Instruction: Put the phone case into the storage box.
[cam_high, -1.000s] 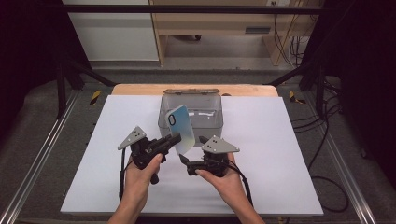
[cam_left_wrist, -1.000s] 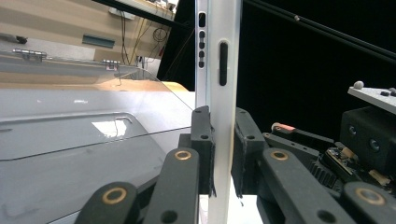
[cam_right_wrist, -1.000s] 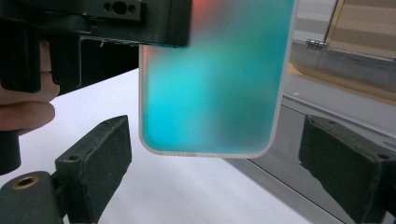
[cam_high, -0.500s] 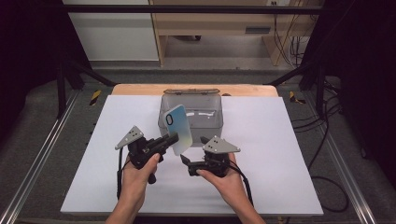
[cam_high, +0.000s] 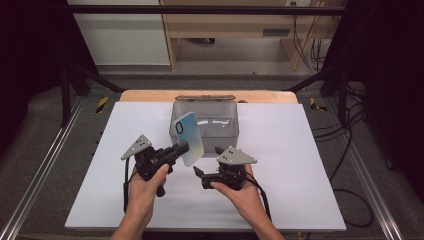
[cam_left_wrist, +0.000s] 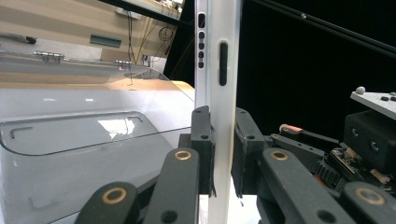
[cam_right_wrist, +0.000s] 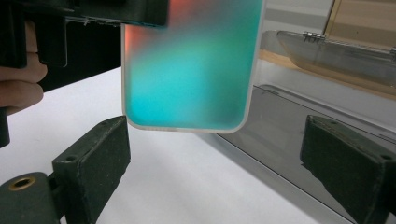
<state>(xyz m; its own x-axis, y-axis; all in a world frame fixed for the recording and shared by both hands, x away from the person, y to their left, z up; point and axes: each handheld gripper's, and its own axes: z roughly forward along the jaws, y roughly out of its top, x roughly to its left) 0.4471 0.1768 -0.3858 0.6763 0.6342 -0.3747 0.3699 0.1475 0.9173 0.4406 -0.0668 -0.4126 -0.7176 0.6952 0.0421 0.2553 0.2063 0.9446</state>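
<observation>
A phone case (cam_high: 189, 137) with a blue-to-pale gradient and an oval camera cutout is held tilted above the white table, just in front of a clear plastic box (cam_high: 222, 131). My left gripper (cam_high: 182, 149) is shut on the case's lower edge. In the left gripper view the case (cam_left_wrist: 218, 70) stands edge-on between the clamped pads (cam_left_wrist: 201, 149). My right gripper (cam_high: 208, 160) sits just right of the case, open. In the right gripper view the teal case (cam_right_wrist: 191, 65) hangs above and between its wide-apart pads (cam_right_wrist: 93, 154).
The clear box has its lid (cam_high: 205, 98) hinged open at the back, near the wooden table edge (cam_high: 150, 95). The white sheet (cam_high: 300, 150) covers the table. Metal rails (cam_high: 40, 170) and cables (cam_high: 345, 150) run along the sides.
My left gripper has drifted very slightly left with the phone case still in it. The right gripper has stayed where it was.
</observation>
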